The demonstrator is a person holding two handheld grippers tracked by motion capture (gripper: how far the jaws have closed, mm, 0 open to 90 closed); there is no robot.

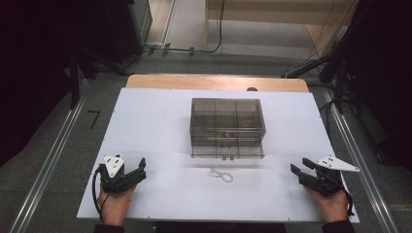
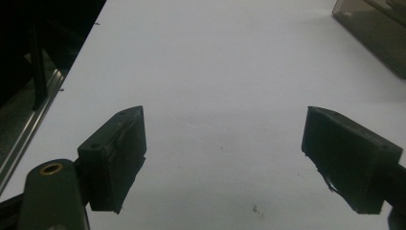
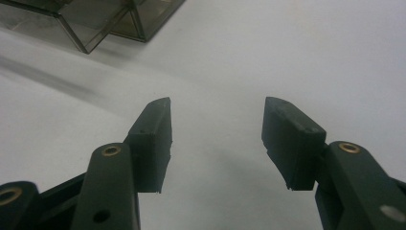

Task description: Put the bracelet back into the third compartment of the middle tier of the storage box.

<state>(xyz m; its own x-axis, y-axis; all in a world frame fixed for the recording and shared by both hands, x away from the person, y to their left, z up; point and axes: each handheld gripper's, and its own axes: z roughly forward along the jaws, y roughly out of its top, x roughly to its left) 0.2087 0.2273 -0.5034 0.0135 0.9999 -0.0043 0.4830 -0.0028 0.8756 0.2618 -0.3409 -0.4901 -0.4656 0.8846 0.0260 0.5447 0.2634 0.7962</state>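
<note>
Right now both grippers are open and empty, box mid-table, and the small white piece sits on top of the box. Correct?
Not quite. The high view shows the small white piece lying on the white table in front of the box, not on top of it. The rest holds: the left gripper and the right gripper are open and empty.

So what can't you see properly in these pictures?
- Small white thing, high view: too small to tell what it is.
- Inside the smoky box, high view: tinted walls and dim light hide any contents.
- Box, left gripper view and right gripper view: cut off by the top edge.
- The person's arms, high view: cut off by the bottom edge.
</note>
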